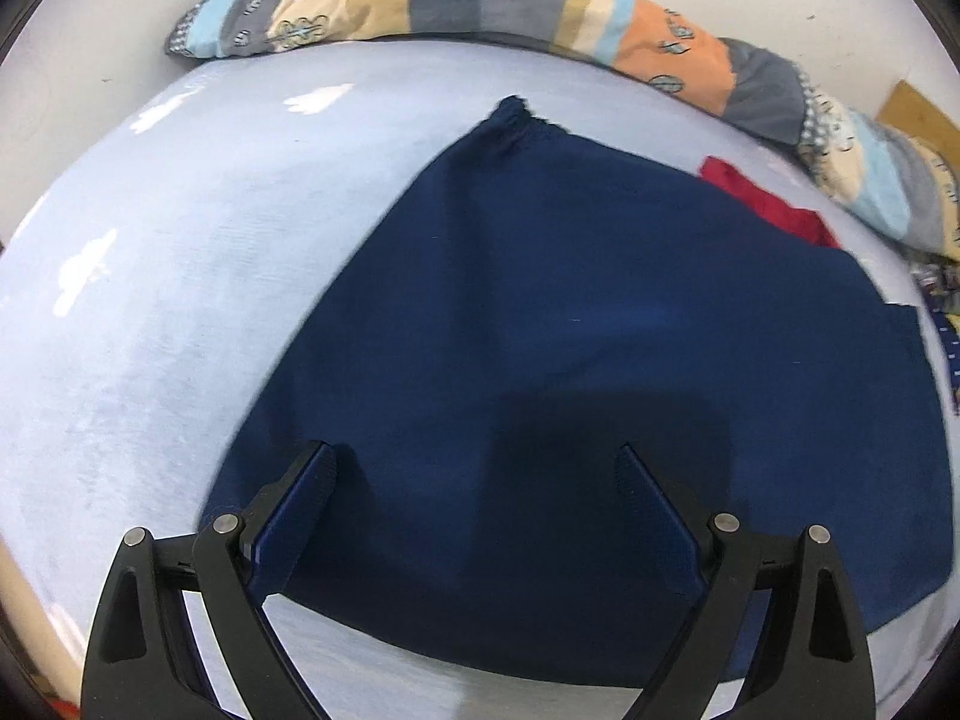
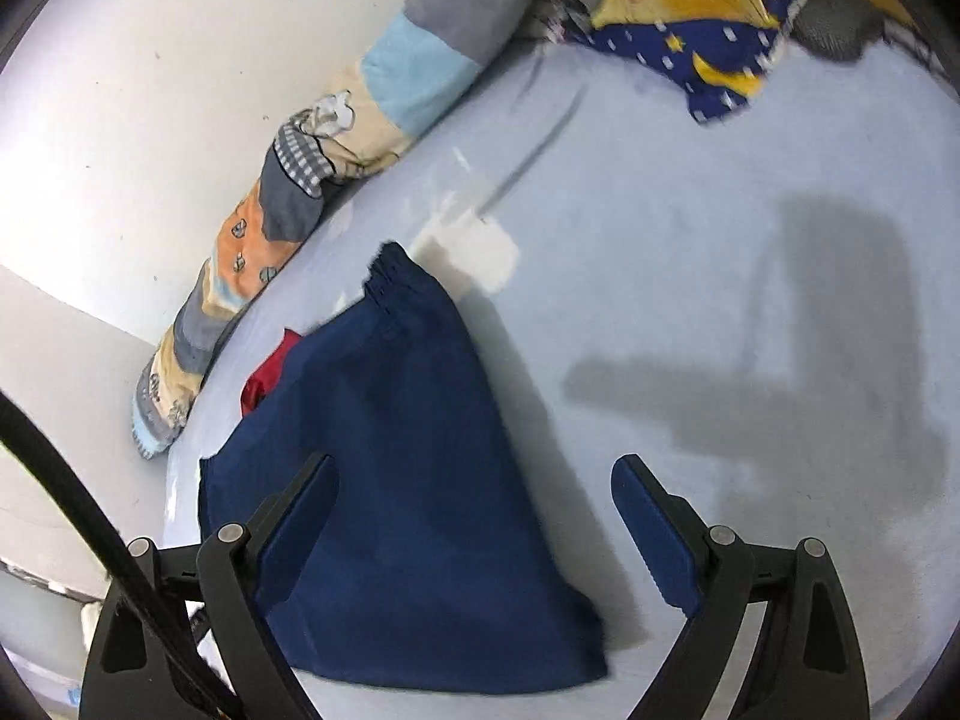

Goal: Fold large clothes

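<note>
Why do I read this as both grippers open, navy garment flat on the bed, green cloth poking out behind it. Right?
Nearly. The cloth behind the navy garment is red, not green; the left wrist view shows it clearly. Left gripper and right gripper are both open, and the garment lies on the bed.

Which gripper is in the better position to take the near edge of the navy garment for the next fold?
Left, probably. The left gripper is open directly above the navy garment, near its hem. The right gripper, also open, straddles its side edge, half above the bedsheet.
</note>
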`<state>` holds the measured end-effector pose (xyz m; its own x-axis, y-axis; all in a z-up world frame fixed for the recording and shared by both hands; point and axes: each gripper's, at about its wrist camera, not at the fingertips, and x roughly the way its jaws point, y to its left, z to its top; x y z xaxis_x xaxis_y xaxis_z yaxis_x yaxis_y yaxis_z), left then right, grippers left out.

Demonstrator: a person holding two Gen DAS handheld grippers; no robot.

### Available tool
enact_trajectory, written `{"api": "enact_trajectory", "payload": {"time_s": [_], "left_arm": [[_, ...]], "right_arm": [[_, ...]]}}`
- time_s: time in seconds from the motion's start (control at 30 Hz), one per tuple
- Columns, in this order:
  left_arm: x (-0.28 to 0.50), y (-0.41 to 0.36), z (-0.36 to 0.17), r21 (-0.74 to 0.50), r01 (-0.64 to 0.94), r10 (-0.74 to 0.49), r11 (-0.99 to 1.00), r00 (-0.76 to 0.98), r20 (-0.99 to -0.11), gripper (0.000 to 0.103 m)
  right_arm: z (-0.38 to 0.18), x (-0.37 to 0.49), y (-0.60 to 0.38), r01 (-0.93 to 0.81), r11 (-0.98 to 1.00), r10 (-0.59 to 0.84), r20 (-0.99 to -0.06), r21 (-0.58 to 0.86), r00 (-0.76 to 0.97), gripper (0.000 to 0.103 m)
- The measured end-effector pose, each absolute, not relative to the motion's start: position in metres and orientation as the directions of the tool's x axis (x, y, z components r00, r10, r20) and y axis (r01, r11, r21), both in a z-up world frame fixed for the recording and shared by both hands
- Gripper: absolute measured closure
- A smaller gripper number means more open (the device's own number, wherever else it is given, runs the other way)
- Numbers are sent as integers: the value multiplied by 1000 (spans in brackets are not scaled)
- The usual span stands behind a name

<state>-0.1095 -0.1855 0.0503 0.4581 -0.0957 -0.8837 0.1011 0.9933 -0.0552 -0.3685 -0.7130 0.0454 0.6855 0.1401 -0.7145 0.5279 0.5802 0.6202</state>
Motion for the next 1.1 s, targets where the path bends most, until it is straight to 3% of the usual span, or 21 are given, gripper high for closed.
{"api": "enact_trajectory", "payload": {"time_s": [0.23, 0.5, 0.83, 0.9, 1.1], "left_arm": [[-114, -211, 52, -80, 167, -150, 983, 465, -873, 9], [-121, -234, 52, -76, 227, -177, 971, 464, -868, 10], [-126, -242, 47, -48, 249, -161, 967, 456, -875, 9], [-126, -243, 47, -46, 252, -161, 967, 456, -875, 9], [-125, -243, 45, -13, 268, -139, 963, 456, -879, 9]], "right_arm": [[12, -378, -703, 500, 518, 352, -706, 694, 614, 7], [-6, -422, -672, 509, 417, 409, -655, 753, 635, 7], [-20, -377, -674, 467, 342, 357, -573, 815, 738, 7], [-25, -361, -685, 454, 314, 410, -550, 834, 727, 0], [-21, -354, -705, 396, 208, 523, -443, 895, 728, 4]]}}
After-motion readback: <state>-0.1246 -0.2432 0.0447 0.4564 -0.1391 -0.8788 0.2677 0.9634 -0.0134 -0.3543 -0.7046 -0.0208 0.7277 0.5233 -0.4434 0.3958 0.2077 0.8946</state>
